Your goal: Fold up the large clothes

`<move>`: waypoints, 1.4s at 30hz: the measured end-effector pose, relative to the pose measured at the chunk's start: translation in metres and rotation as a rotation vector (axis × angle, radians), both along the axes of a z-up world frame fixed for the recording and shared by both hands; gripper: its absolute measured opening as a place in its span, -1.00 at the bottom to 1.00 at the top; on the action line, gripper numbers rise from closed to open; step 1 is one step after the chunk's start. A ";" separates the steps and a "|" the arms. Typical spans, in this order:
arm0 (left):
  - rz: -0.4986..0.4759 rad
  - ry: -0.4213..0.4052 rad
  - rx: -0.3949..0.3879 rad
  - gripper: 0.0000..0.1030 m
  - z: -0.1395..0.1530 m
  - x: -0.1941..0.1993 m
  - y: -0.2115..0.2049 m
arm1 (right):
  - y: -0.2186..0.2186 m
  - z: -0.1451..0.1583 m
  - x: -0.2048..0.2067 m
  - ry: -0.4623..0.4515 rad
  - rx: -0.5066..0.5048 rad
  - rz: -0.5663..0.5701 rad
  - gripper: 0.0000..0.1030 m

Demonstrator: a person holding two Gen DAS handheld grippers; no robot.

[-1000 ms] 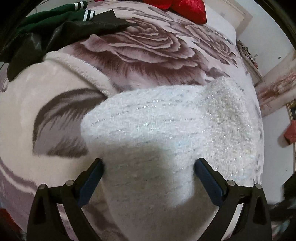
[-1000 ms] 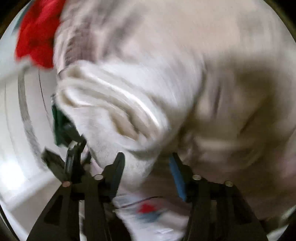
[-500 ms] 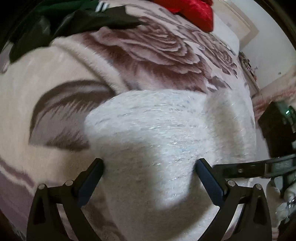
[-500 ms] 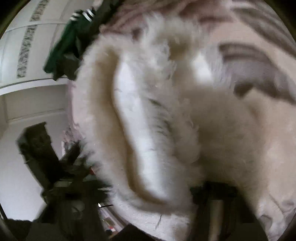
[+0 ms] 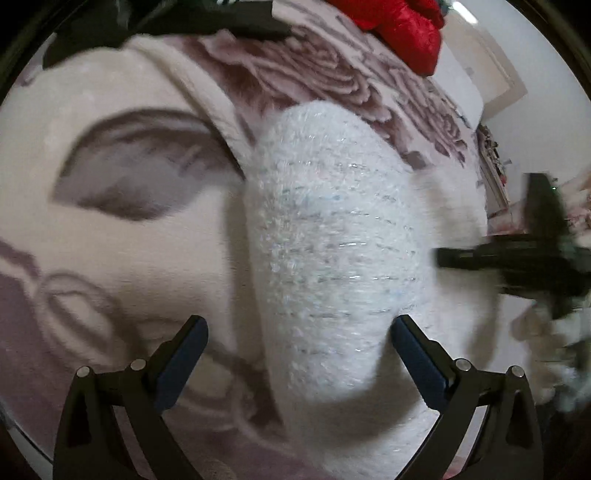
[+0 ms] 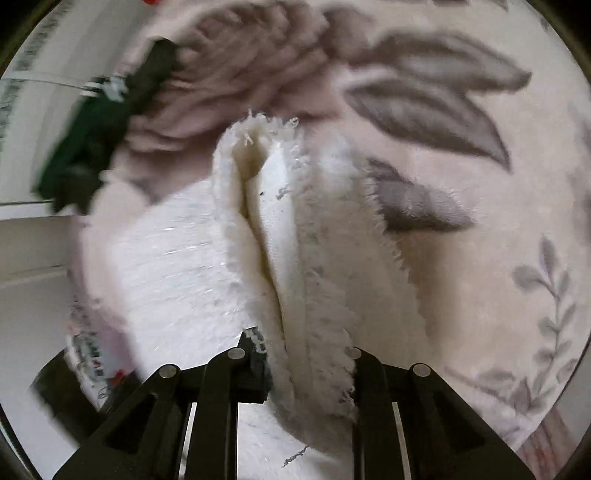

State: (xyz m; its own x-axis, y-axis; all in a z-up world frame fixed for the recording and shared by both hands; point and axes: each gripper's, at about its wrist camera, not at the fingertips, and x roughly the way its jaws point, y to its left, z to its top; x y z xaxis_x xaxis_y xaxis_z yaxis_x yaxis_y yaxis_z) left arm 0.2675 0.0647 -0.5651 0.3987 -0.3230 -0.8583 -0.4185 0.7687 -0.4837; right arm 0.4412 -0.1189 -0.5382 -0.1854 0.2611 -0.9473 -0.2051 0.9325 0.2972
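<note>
Bed surface: plush blanket (image 5: 122, 236), cream ground with mauve rose and grey leaf print, filling most of both views.

Item 1: white fuzzy sweater (image 5: 332, 240), knit with glittery thread, lying on the blanket at centre; 1 rounded fold stands up between the left tool's fingers. In the right wrist view the same sweater (image 6: 184, 266) shows a raw fringed edge, gathered and doubled.

Item 2: left gripper (image 5: 299, 350), fingers spread wide, blue pads visible; the right pad touches the sweater's side, the left pad is apart from it, over the blanket.

Item 3: right gripper (image 6: 306, 354), fingers drawn narrow and pinching the doubled sweater edge, which hides most of both tips. The same tool appears blurred at the right of the left wrist view (image 5: 517, 258), beside the sweater.

Item 4: dark green garment (image 6: 96, 140) with white stripes, at the blanket's far edge, well apart from the sweater.

Item 5: red cushion (image 5: 399, 26), at the far end of the bed.

Background: pale wall (image 5: 546, 92).
</note>
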 end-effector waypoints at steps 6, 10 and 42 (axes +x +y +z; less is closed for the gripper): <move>0.025 -0.008 -0.016 1.00 -0.007 0.009 0.000 | 0.035 -0.054 0.011 0.055 -0.059 0.102 -0.48; 0.047 0.010 0.033 1.00 -0.001 -0.003 0.004 | 0.000 0.013 0.020 -0.045 -0.013 0.063 -0.31; 0.144 -0.138 -0.310 0.95 -0.050 0.004 0.033 | -0.016 -0.115 0.021 0.262 0.425 0.224 1.00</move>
